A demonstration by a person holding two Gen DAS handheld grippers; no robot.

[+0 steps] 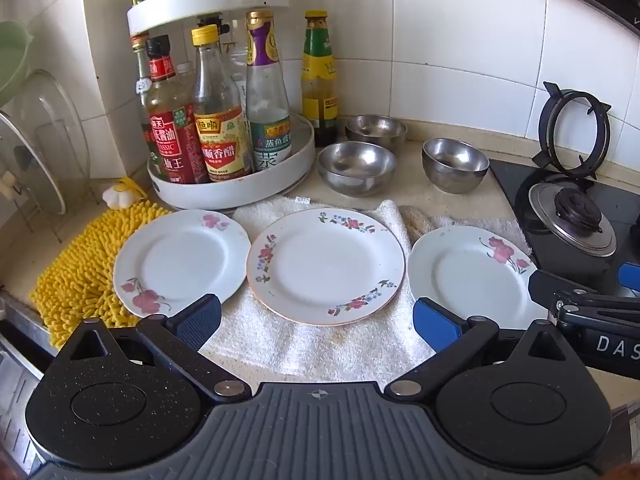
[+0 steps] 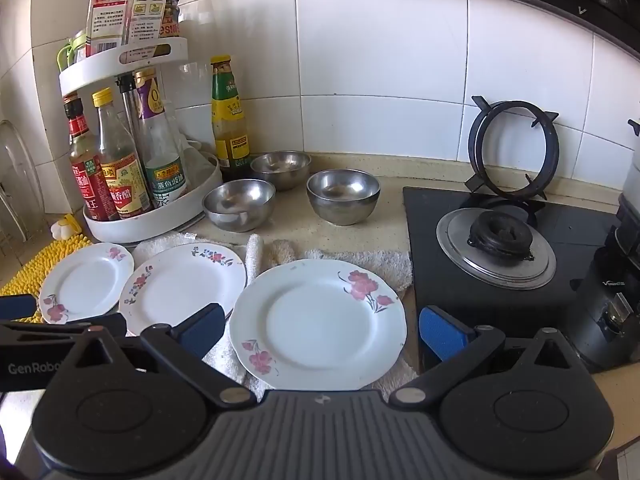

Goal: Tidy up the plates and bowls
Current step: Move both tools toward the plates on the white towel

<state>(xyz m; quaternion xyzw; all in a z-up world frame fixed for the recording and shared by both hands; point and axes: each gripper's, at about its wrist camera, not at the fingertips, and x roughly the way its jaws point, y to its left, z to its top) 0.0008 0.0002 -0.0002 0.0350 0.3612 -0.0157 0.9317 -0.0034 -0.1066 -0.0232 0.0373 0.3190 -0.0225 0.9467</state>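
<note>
Beige stone countertop point(image 2: 384, 216) in a kitchen corner, white tiled wall point(image 2: 380, 60) behind. A black gas hob point(image 2: 500, 292) adjoins the counter on the right, its pan support point(image 2: 514, 150) stood upright against the tiles. A white towel point(image 1: 320, 340) and a yellow chenille mat point(image 1: 76, 276) cover the near counter.

Plates, three, all floral, in one row: left plate point(image 1: 182, 258) partly on the mat, middle plate point(image 1: 325, 266) on the towel, right plate point(image 2: 318, 322) on the towel beside the hob. None stacked.

Steel bowls, three, upright and empty, behind the plates: one point(image 1: 357, 168) just beside the two-tier condiment rack point(image 1: 230, 184), one point(image 1: 376, 130) behind it near the wall, one point(image 1: 455, 164) apart to the right.

Left gripper point(image 1: 318, 322) spread wide, holding nothing, before the middle plate. Right gripper point(image 2: 322, 330) likewise spread and empty, over the right plate.
</note>
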